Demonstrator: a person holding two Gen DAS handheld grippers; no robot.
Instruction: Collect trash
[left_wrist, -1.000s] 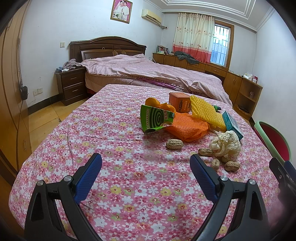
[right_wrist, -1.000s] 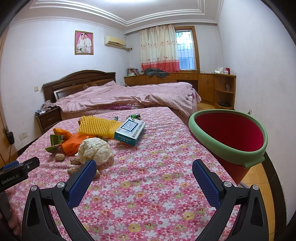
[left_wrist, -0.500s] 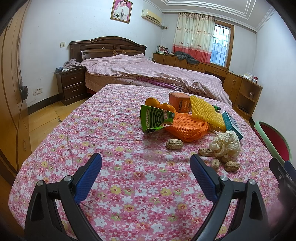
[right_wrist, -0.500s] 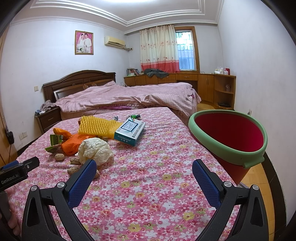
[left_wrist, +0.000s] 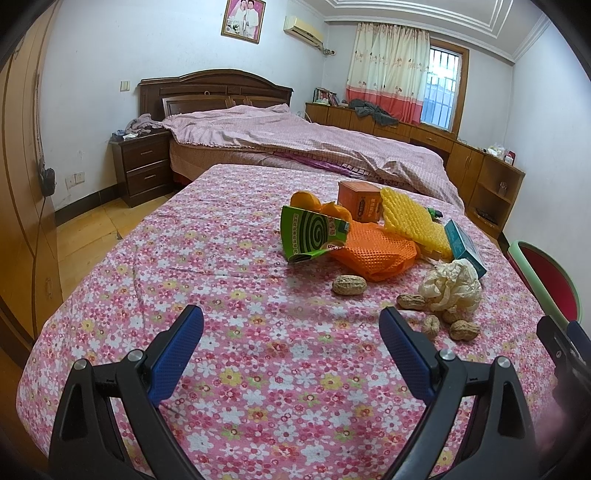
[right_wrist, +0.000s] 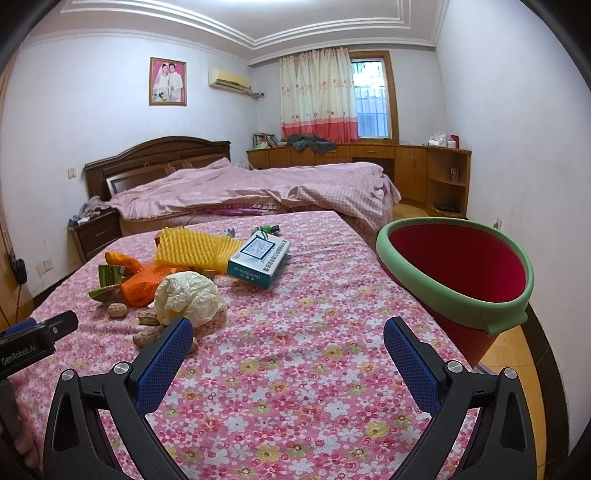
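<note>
Left wrist view: my left gripper (left_wrist: 291, 332) hangs over the flowered cloth (left_wrist: 229, 266), jaws spread wide, nothing between them. Nearest trash is the peanut shells (left_wrist: 460, 329), just past and outboard of my right-hand pad; a lone shell (left_wrist: 349, 285) lies ahead, roughly between the pads but well short of contact. The shells look light, stiff and brittle, so I judge a gentle pinch across the short axis is best. Touching the shells is the crumpled paper (left_wrist: 451, 290): soft, nearly weightless, should compress, so a grip through its bulk anywhere ought to hold. Farther on are the orange net (left_wrist: 373, 254), limp and likely to snag, the green coil box (left_wrist: 310, 232), the yellow foam (left_wrist: 410, 218), light and springy, the teal box (left_wrist: 463, 245) and the orange box (left_wrist: 360, 201); cartons best taken across their thin faces. In the right wrist view, my right gripper (right_wrist: 288, 341) is likewise spread and empty; the paper (right_wrist: 188, 293) sits just beyond its left pad, the teal box (right_wrist: 258, 260) farther ahead, and the bin (right_wrist: 458, 291) stands off the cloth's right edge, mouth tilted toward me.
</note>
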